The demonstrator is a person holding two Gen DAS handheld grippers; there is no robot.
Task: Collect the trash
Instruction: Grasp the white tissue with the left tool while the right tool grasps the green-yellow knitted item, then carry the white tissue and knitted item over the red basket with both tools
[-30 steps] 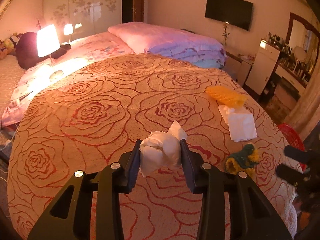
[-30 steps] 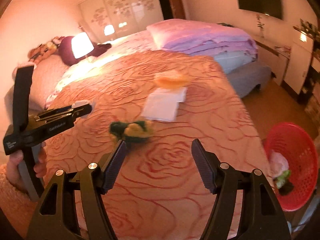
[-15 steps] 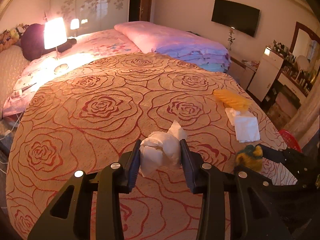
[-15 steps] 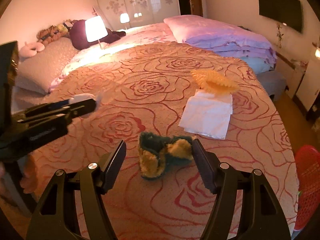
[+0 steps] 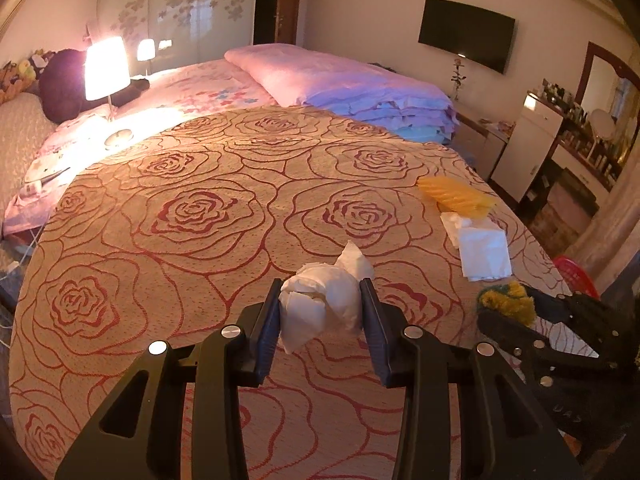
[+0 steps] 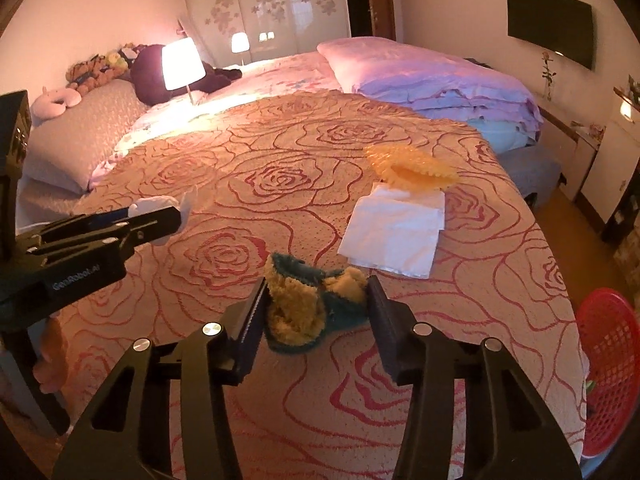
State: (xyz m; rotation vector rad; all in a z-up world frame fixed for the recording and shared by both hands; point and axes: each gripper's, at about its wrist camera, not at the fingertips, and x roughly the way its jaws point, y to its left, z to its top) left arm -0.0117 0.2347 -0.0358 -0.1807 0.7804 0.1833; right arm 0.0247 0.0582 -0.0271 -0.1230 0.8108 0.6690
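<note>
Near bed edge [image 6: 560,320] — right gripper [image 6: 316,308] closing on fuzzy scrap [image 6: 312,304]

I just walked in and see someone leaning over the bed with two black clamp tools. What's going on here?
A person is clearing trash off the bed with two handheld grippers. The left gripper holds a crumpled white tissue. The right gripper is closing around a fuzzy green and yellow scrap lying on the rose bedspread. A flat white tissue and a yellow plastic piece remain; a red basket waits beside the bed.

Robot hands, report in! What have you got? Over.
Left gripper shut on crumpled tissue. Right gripper closing around yellow-green fuzzy scrap. Nothing blocking. Red basket by bed.
</note>
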